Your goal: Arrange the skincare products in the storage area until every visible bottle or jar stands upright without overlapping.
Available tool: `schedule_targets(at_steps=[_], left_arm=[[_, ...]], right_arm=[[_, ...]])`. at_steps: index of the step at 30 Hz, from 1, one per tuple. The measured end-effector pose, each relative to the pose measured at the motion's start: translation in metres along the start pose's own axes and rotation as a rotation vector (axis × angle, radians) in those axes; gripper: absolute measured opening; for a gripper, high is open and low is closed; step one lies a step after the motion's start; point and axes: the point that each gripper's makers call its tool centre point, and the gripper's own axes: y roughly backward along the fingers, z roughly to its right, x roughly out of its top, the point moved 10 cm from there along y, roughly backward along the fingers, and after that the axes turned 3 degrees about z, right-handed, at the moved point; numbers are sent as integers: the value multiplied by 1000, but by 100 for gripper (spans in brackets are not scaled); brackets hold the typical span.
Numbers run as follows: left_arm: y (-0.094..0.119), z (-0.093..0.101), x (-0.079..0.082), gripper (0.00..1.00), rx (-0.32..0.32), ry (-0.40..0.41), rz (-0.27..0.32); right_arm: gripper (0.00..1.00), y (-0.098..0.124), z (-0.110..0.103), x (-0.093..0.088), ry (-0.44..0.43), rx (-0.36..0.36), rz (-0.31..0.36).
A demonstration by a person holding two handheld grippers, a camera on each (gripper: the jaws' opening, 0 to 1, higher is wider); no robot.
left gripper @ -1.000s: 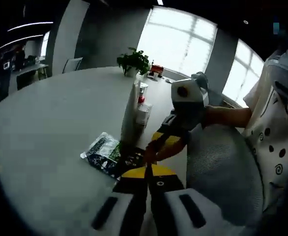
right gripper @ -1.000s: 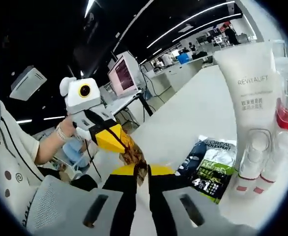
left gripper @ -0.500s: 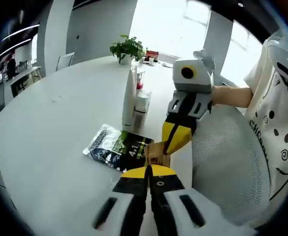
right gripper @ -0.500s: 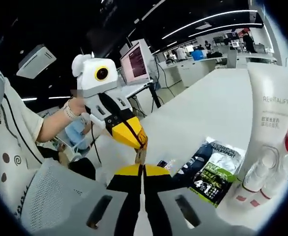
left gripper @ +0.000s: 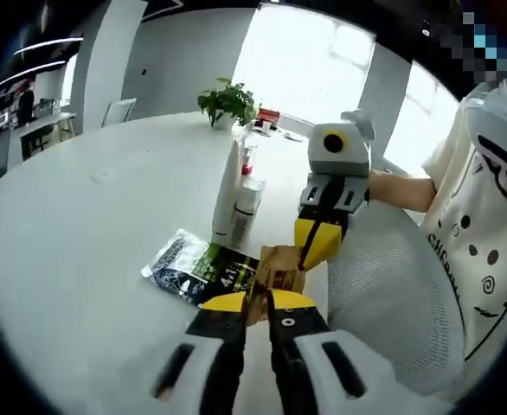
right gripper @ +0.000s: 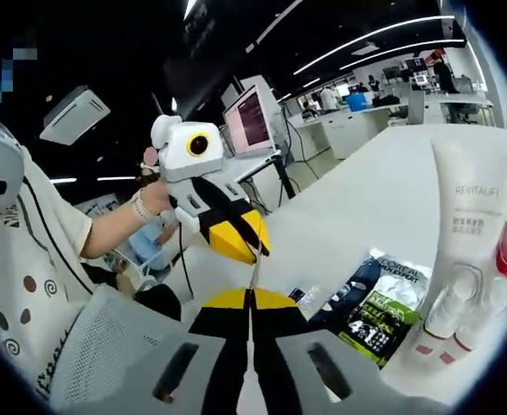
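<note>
A small brown sachet hangs above the table edge, held from both sides. My left gripper is shut on its lower edge, and my right gripper grips its right side. In the right gripper view the sachet appears edge-on, as a thin strip between my right gripper and the left gripper. A white Revitalift tube stands upright. Beside it stand pump bottles with red parts. A green and black sachet lies flat on the white table.
A grey mesh chair back stands close at the table's near edge. A person in a white patterned shirt holds the grippers. A potted plant and small items sit at the far end. Office desks and monitors lie beyond.
The brown sachet has lifted and turned, so its flat face shows in the left gripper view. Both grippers stay on it and have shifted slightly.
</note>
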Motion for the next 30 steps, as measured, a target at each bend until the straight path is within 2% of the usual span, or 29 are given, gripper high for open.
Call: schedule_targets(at_steps=[4, 7, 12, 15, 19, 25, 30], left_arm=[[2, -1, -4, 10, -23, 59, 76], [2, 0, -7, 14, -76, 116, 115], [-1, 2, -8, 12, -137, 183, 181], [-2, 2, -8, 5, -160, 219, 201], [0, 0, -7, 0, -161, 246, 215], [2, -4, -9, 0, -152, 276, 233], [6, -8, -12, 0, -130, 313, 280]], right_arm=[[1, 7, 1, 1, -39, 15, 57], [1, 12, 1, 2, -68, 34, 100], [1, 15, -2, 4, -100, 78, 148], [1, 15, -1, 4, -120, 81, 170], [1, 15, 3, 3, -133, 63, 170], [1, 11, 7, 1, -160, 36, 172], [1, 10, 9, -1, -204, 9, 180]])
